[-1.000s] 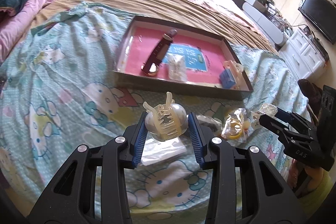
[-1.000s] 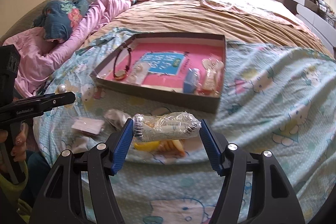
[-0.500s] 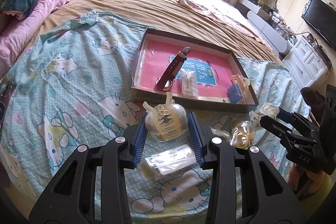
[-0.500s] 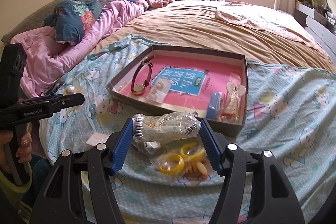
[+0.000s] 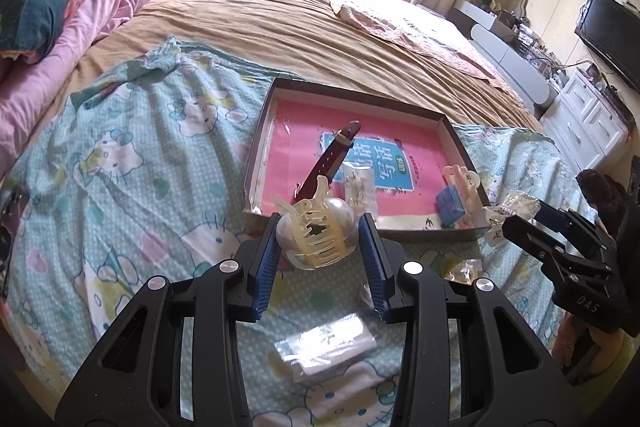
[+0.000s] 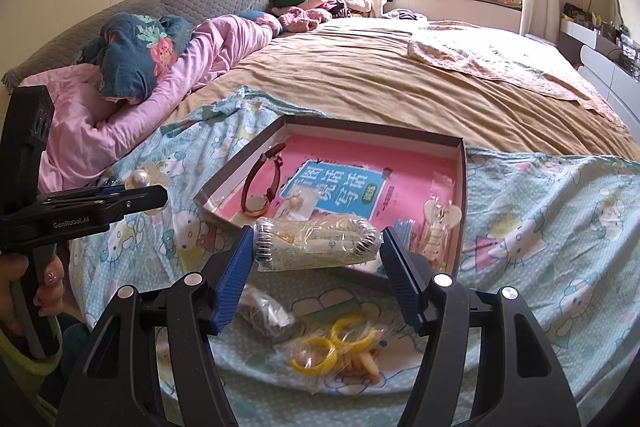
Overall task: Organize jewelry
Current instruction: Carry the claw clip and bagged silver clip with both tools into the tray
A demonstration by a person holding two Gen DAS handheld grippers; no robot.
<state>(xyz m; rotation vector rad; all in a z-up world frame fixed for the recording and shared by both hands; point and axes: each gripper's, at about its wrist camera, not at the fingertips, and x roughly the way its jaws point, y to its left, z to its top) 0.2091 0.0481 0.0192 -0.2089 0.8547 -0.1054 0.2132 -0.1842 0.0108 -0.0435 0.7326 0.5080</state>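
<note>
Both grippers have risen toward the box (image 5: 460, 233) ahead: left gripper (image 5: 317, 241) clamped on the pearl hair claw (image 5: 316, 233), right gripper (image 6: 316, 247) clamped on the bagged bracelet (image 6: 316, 243), so both items look ready for placing.

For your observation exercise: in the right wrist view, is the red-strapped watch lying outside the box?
No, the red-strapped watch lies inside the box, at its left end on the pink lining.

Box (image 5: 352, 98): on the sheet (image 5: 132, 163), far of both grippers.
Watch (image 5: 328, 159): in box, left part.
Clips (image 6: 438, 223): in box, right near corner.
Packet (image 5: 324, 347): on sheet, near side, left.
Rings bag (image 6: 336, 351): on sheet, near of box.
</note>
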